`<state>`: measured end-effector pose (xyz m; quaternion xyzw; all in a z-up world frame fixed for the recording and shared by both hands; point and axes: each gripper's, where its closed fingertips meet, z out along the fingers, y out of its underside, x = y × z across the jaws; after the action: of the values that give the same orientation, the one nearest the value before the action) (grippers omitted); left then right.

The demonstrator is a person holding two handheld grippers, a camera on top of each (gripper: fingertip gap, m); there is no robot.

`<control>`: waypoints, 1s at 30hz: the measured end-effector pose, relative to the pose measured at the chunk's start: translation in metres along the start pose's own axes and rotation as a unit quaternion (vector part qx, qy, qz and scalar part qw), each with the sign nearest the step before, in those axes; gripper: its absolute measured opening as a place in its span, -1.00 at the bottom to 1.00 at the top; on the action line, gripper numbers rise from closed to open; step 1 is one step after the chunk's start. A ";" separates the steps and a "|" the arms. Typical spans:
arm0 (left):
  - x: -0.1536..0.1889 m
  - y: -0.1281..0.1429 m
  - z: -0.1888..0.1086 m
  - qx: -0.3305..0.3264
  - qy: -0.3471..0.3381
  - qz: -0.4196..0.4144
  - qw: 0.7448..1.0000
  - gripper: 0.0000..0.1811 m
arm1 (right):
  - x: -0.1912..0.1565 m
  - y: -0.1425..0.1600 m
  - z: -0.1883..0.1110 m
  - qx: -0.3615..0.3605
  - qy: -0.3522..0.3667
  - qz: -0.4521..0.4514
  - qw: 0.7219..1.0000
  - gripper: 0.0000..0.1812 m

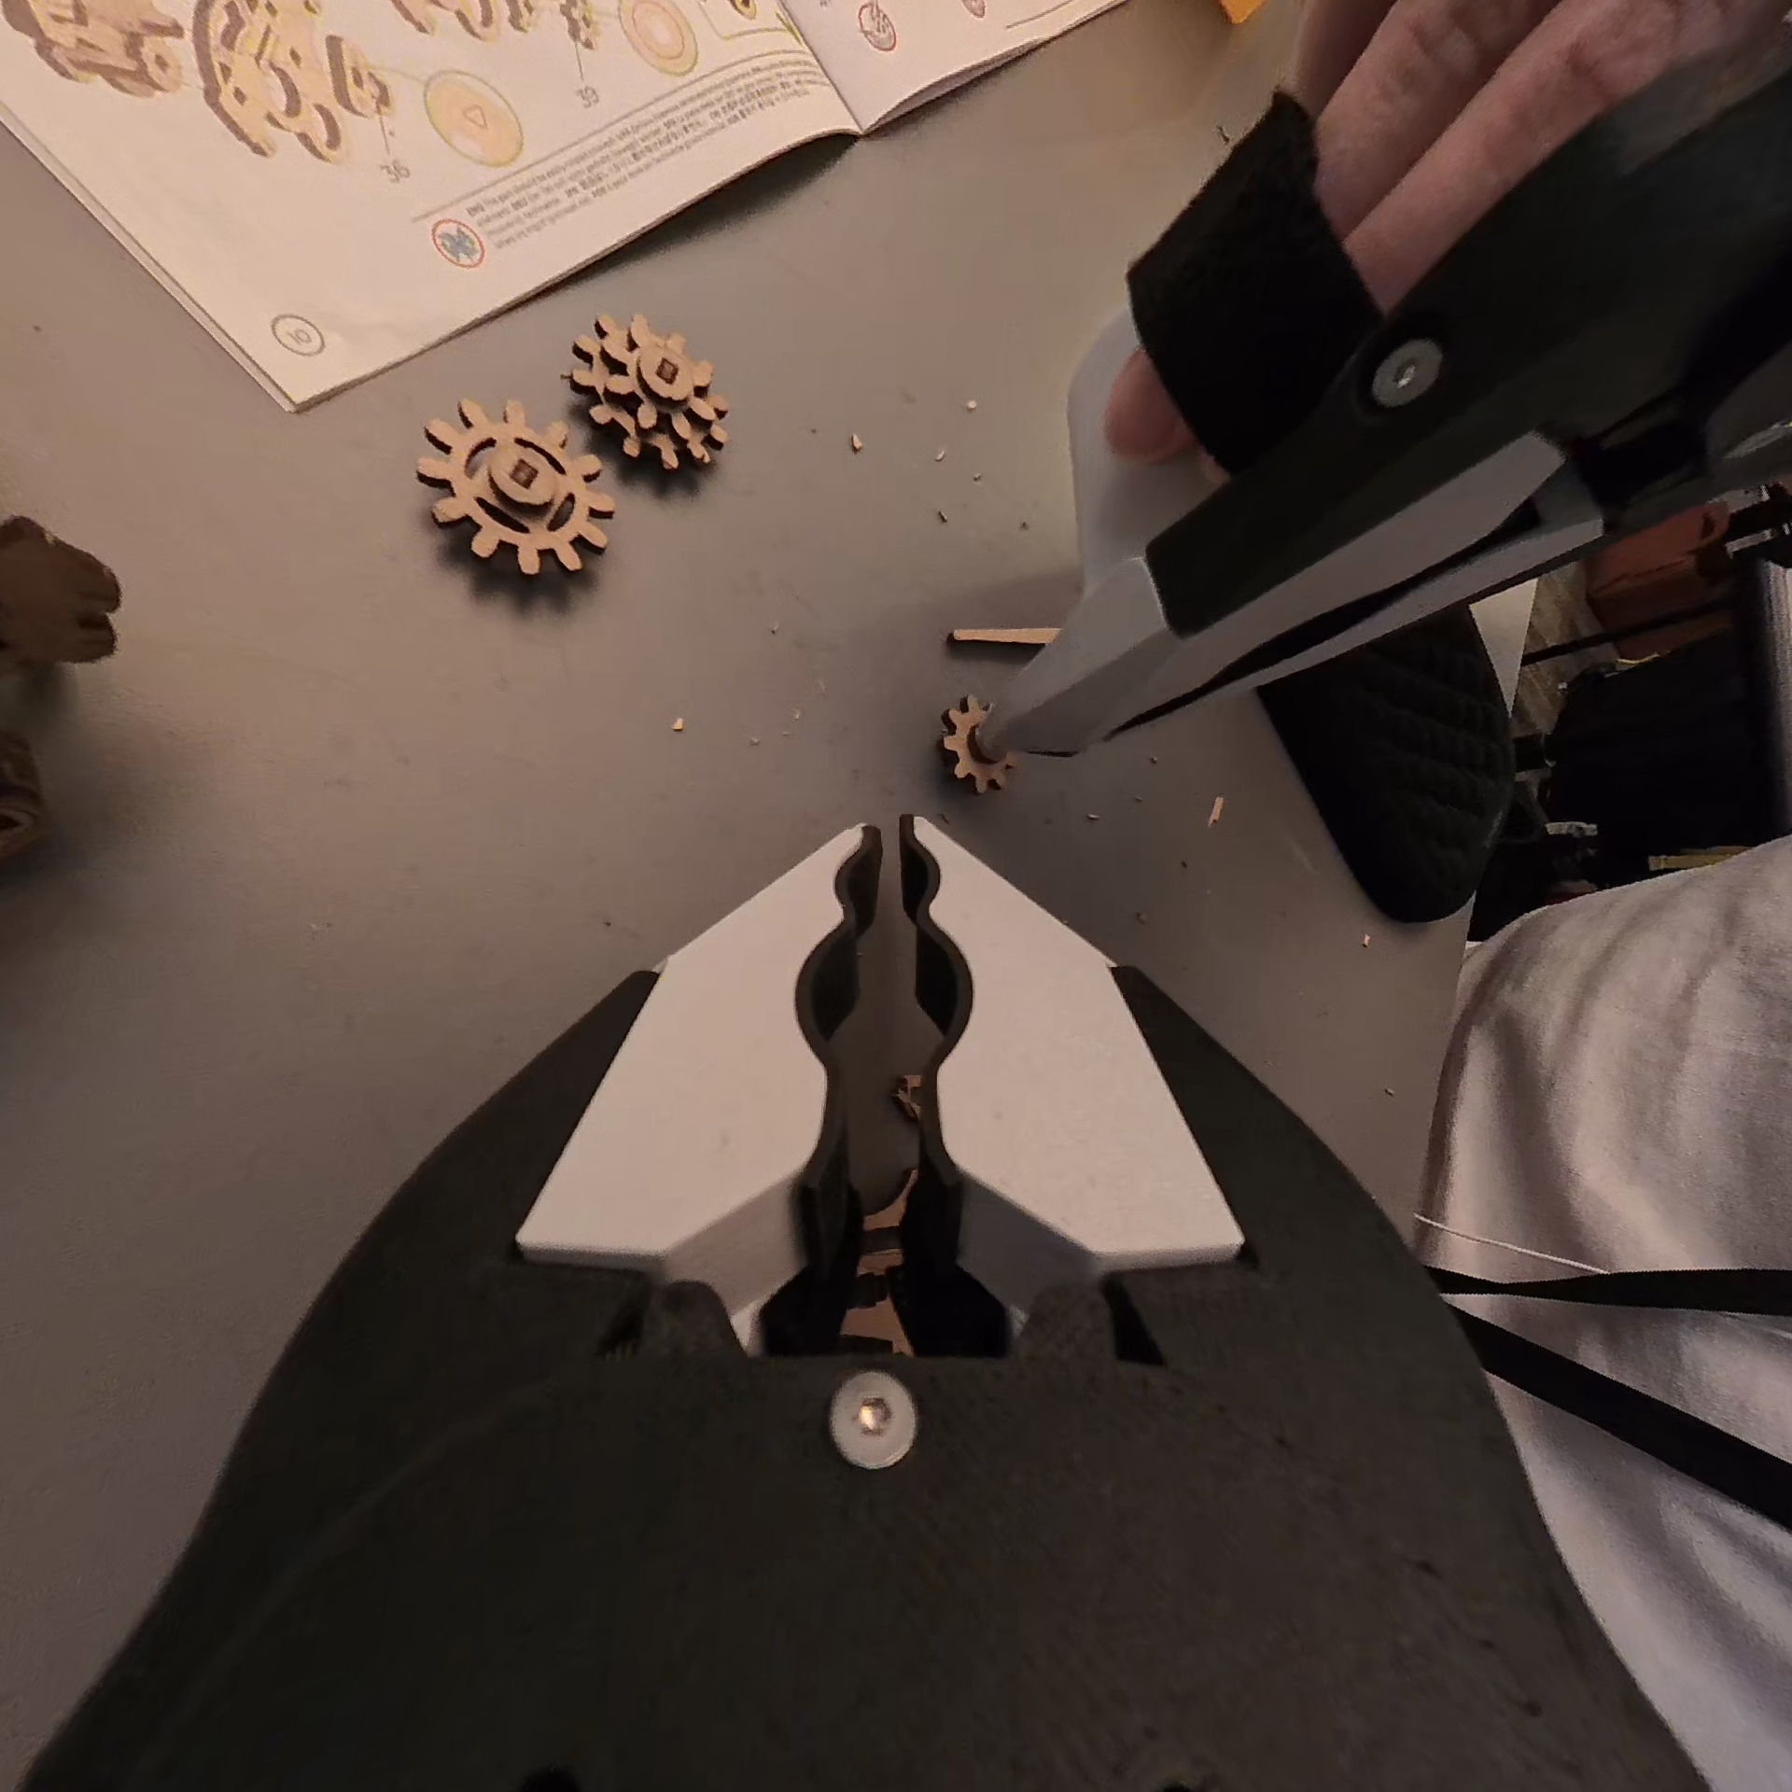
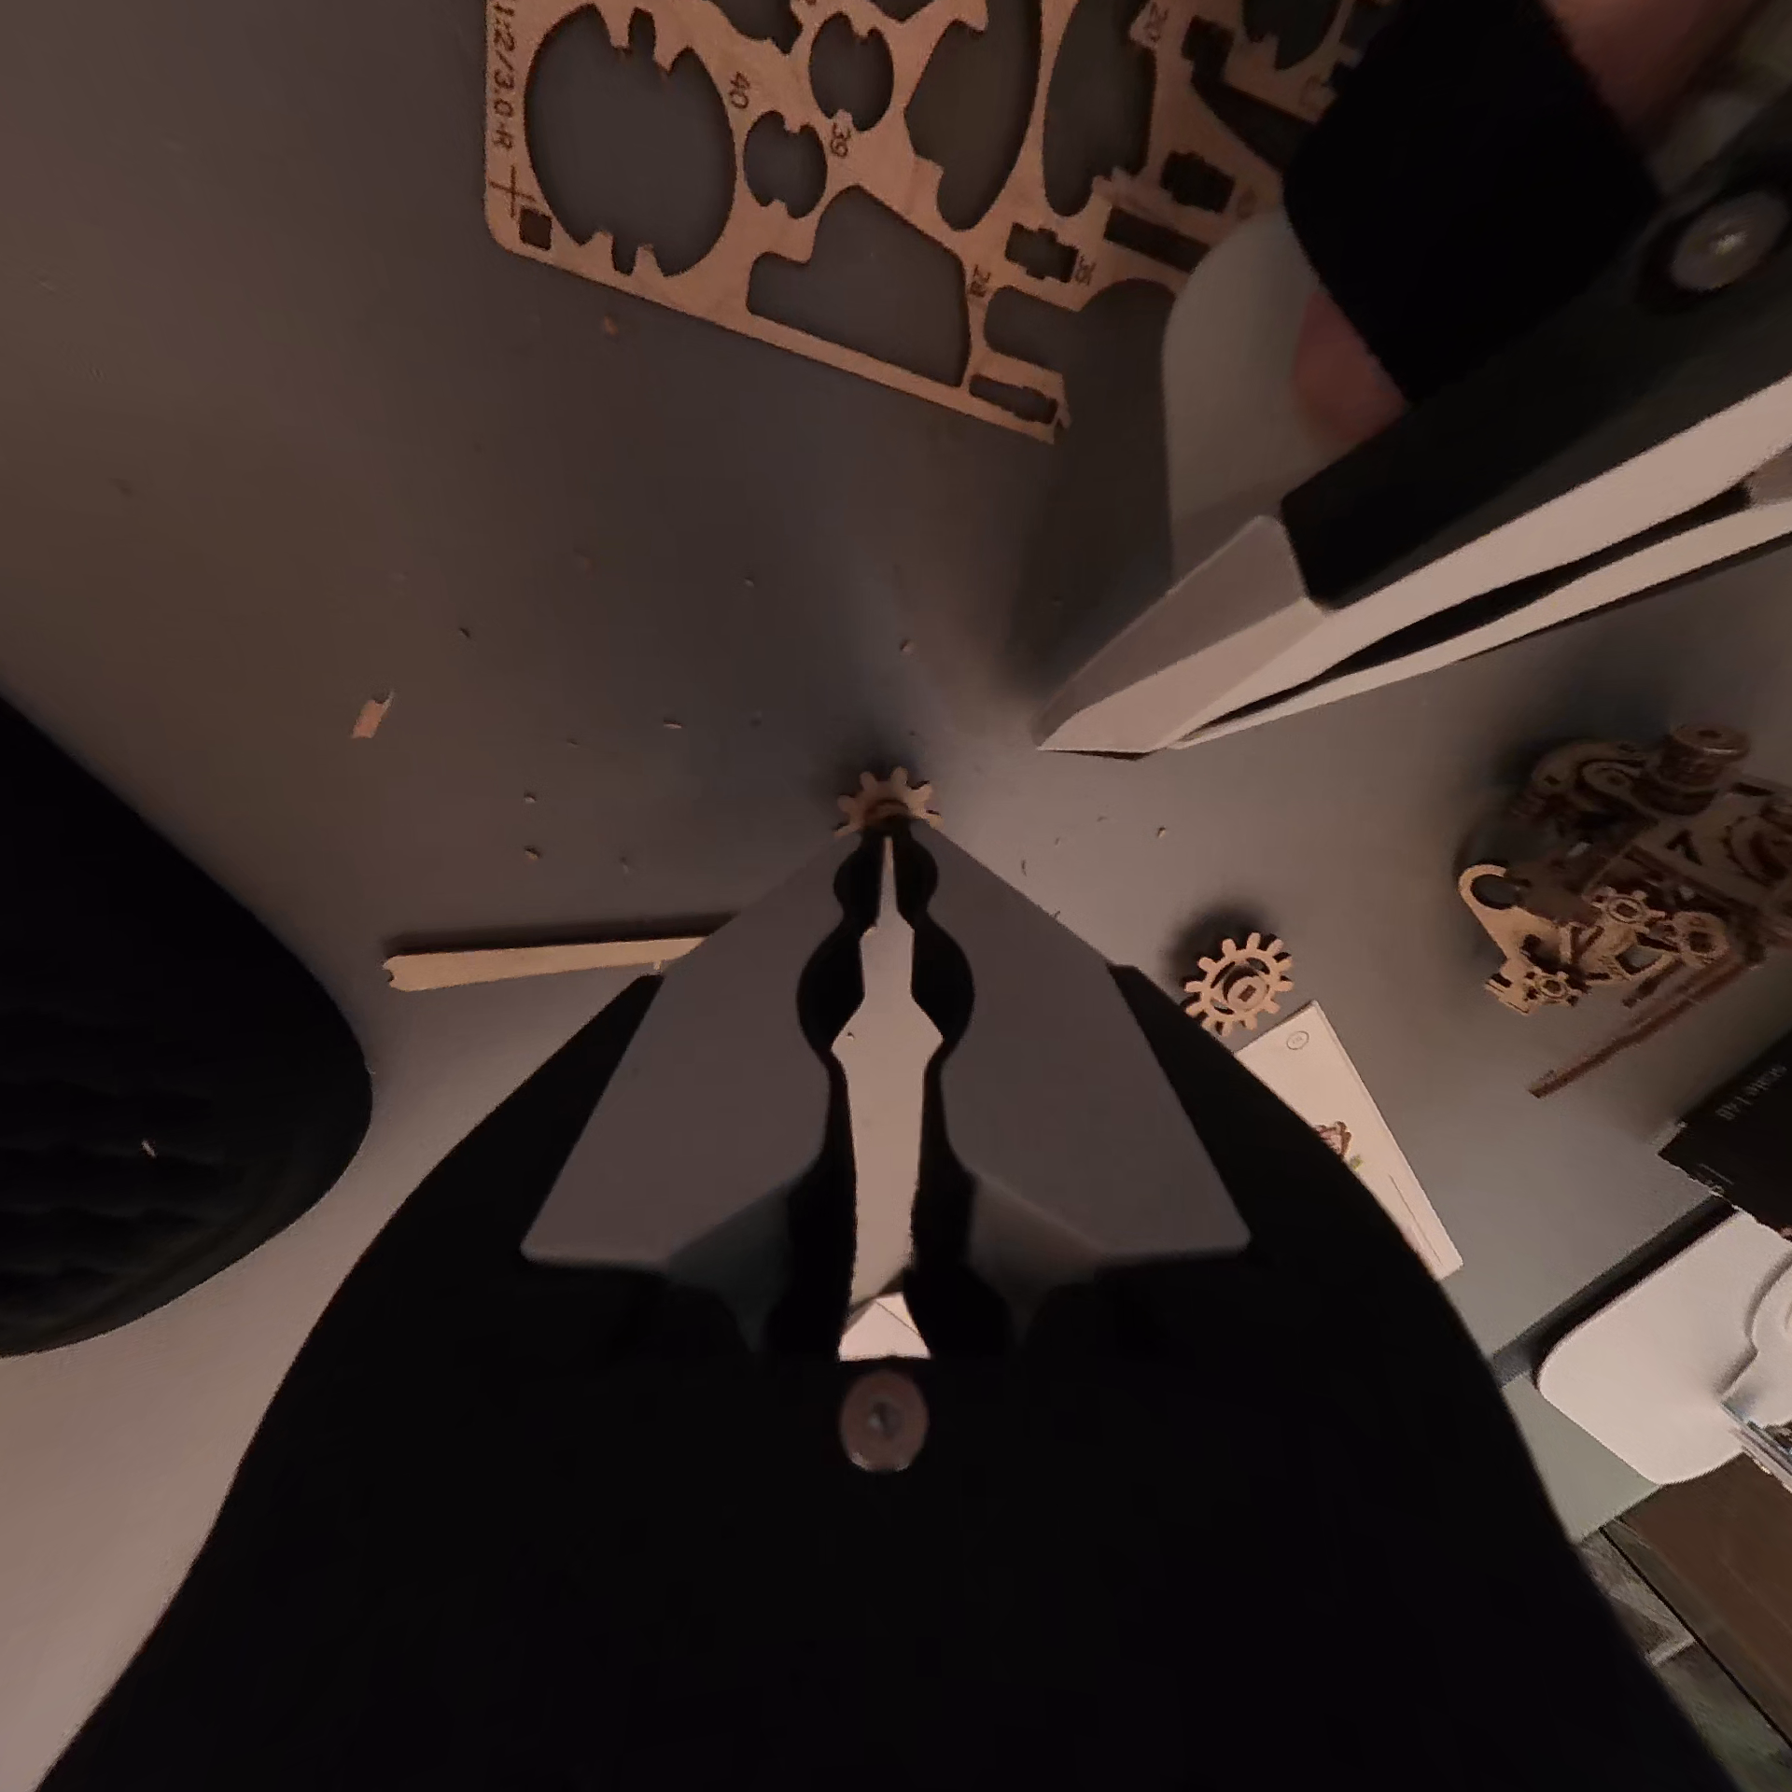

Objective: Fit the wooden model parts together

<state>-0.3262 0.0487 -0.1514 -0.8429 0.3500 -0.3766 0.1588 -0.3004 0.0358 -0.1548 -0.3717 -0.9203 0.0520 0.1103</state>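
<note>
A small wooden gear (image 2: 884, 800) sits at the tips of my right gripper (image 2: 887, 836), which is shut on its hub. In the left wrist view the right gripper (image 1: 991, 745) reaches in from the upper right and holds the same small gear (image 1: 970, 747) on edge just above the grey table (image 1: 291, 776). My left gripper (image 1: 890, 832) is shut and empty, a short way in front of that gear. It also shows in the right wrist view (image 2: 1052, 742). Two larger wooden gears (image 1: 514, 485) (image 1: 650, 388) lie flat farther off.
An open instruction booklet (image 1: 388, 194) lies at the back. A thin wooden stick (image 1: 1004, 637) and wood chips lie near the small gear. A punched-out wooden sheet (image 2: 824, 194), a part-built wooden model (image 2: 1629, 873) and a black textured pad (image 2: 145, 1018) surround the work spot. My left and right fingertips are right by each other.
</note>
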 end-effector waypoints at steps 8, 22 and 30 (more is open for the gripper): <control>0.000 0.001 0.001 -0.004 0.000 0.000 1.000 -0.97 | -0.001 0.000 0.000 -0.018 -0.006 -0.010 1.000 -0.99; 0.001 0.002 0.002 -0.007 0.004 0.001 1.000 -0.98 | 0.001 -0.003 -0.002 -0.014 -0.025 -0.002 1.000 -0.95; 0.001 0.003 0.002 -0.008 0.004 0.001 1.000 -0.98 | 0.001 -0.002 0.001 -0.007 -0.038 0.010 0.999 -0.95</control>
<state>-0.3256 0.0459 -0.1536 -0.8420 0.3550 -0.3771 0.1510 -0.3030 0.0347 -0.1556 -0.3796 -0.9203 0.0608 0.0720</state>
